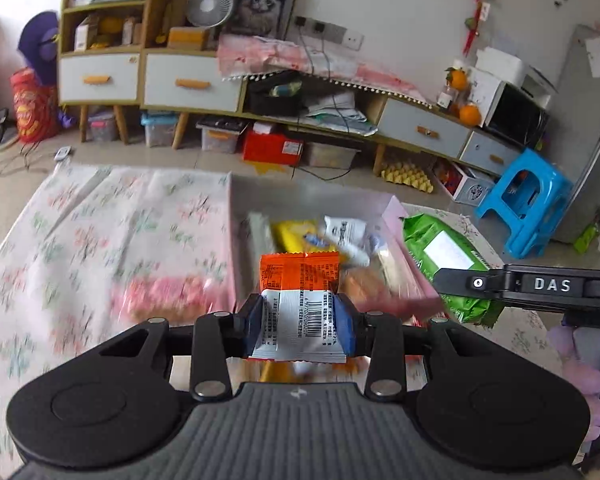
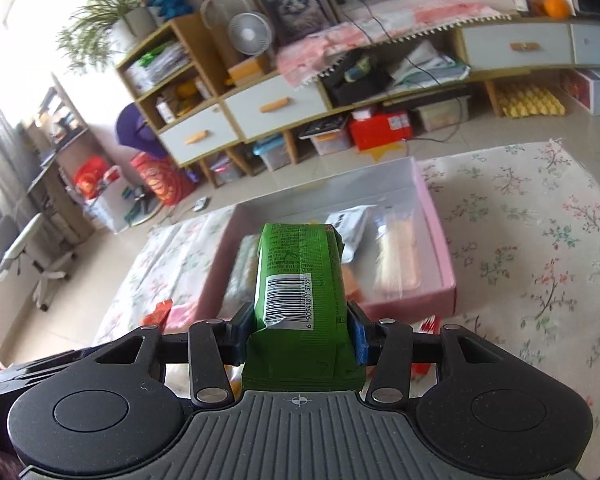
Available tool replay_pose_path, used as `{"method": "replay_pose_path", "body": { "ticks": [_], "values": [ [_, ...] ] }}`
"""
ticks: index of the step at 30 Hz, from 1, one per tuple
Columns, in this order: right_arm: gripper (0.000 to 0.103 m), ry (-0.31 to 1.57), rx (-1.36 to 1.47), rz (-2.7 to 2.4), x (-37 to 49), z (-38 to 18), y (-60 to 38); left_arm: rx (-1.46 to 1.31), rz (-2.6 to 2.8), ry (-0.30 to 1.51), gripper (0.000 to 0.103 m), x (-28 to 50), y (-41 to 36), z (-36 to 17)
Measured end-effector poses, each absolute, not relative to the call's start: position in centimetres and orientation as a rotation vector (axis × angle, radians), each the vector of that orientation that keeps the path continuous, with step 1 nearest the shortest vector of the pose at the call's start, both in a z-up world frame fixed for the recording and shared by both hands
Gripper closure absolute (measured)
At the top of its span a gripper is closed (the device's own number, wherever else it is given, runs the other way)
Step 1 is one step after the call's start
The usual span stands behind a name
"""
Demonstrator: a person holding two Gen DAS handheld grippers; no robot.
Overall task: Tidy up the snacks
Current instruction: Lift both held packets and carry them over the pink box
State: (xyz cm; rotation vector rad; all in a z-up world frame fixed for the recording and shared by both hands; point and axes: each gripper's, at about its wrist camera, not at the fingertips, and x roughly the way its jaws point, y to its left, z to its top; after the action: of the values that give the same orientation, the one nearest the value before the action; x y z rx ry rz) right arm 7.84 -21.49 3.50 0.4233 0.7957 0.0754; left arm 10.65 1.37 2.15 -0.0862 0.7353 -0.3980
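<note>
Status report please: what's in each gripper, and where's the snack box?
Left gripper shut on orange packet. Right gripper shut on green packet. Pink box ahead, open, snacks already inside. Nothing in the way.

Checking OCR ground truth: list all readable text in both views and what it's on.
"DAS": on the right tool's arm, seen from the left wrist view.
"6 905418 013755", last digits unsure: barcode on the green packet in the right tool.
Barcode digits and small print on the orange and white packet in the left tool: too small to read.
Packets in the pink box: blurred.
</note>
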Motion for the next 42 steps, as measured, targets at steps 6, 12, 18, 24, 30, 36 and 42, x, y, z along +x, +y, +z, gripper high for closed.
{"method": "replay_pose_path", "body": {
  "ticks": [6,12,18,24,30,36,42],
  "values": [
    [0.057,0.819,0.462,0.001,11.6,1.8,-23.3,-0.071,-0.397,0.766,0.068,15.3,-0.4,0.3],
    [0.057,0.84,0.47,-0.056,14.0,-0.2,-25.1,-0.004,-0.377,0.787,0.068,18.5,-2.2,-0.9],
    [0.057,0.831,0.444,-0.051,16.2,-1.3,-26.3,0.063,-0.365,0.772,0.068,21.0,-3.4,-1.3],
    [0.057,0.836,0.381,-0.028,18.4,-2.3,-26.2,0.111,-0.361,0.782,0.068,22.9,-4.1,-2.3],
    [0.057,0.854,0.339,-0.02,19.7,-3.4,-25.9,0.132,-0.373,0.788,0.068,23.8,-4.7,-2.8],
    [0.056,0.848,0.333,-0.02,20.1,-3.6,-25.9,0.161,-0.38,0.792,0.068,24.2,-5.4,-3.1],
    [0.054,0.847,0.327,-0.017,20.3,-3.7,-26.0,0.152,-0.379,0.787,0.061,24.3,-5.2,-3.0]
  ]
}}
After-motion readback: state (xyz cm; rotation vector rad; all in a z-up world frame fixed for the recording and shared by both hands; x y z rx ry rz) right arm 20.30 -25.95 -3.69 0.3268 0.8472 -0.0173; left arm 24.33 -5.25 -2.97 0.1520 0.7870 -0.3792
